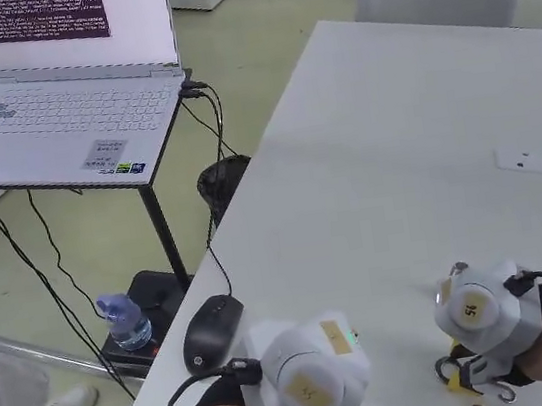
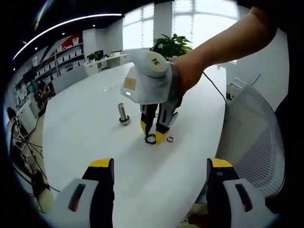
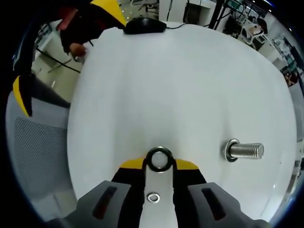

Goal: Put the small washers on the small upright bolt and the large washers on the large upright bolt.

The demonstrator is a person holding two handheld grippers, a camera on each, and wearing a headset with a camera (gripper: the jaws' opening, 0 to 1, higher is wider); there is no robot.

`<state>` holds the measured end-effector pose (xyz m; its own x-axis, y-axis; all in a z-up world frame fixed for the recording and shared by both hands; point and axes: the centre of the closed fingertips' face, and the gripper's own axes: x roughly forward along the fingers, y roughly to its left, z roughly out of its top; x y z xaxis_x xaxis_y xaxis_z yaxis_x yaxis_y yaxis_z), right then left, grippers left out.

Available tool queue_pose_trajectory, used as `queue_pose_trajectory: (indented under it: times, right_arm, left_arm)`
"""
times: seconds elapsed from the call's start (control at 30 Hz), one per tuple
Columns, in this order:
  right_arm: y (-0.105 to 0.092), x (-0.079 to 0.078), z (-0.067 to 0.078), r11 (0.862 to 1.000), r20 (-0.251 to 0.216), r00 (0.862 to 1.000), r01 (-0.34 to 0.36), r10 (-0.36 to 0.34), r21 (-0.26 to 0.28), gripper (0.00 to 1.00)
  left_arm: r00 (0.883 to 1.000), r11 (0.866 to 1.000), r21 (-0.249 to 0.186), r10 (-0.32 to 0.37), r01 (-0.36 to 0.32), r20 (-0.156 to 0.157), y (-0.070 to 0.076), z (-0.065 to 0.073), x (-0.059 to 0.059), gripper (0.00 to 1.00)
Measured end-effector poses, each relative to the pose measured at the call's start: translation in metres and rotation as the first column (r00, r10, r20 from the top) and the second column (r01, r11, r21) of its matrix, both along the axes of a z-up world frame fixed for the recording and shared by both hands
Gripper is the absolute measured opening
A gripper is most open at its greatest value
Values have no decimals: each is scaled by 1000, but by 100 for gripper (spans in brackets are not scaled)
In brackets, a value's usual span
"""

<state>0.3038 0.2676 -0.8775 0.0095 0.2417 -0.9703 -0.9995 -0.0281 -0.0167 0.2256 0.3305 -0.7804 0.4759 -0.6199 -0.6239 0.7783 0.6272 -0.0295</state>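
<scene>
Left tool spread wide and holding nothing, right tool pressed together on a larger washer.

Across the counter from the left: one upright bolt stands with a bare shank, and whether the collar at its base is a head or a washer, I can't tell. Just beside it the right tool's tips pinch the ring low at the surface, and a small washer lies flat right next to them. It looks early: nothing visibly threaded yet, so this ring needs carrying over and dropping on, with the small one to follow.
</scene>
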Motion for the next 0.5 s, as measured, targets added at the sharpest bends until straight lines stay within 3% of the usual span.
queue_pose_trajectory:
  times: [0.3,0.5]
  right_arm:
    - [-2,-1,2,1000,0,1000,-11,11,9,21]
    - [-6,7,19,999,-2,1000,22,-22,45,21]
  left_arm:
    - [1000,1000,0,-7,7,4,-4,-1,1,81]
    - [1000,1000,-6,-11,11,6,-7,-1,2,85]
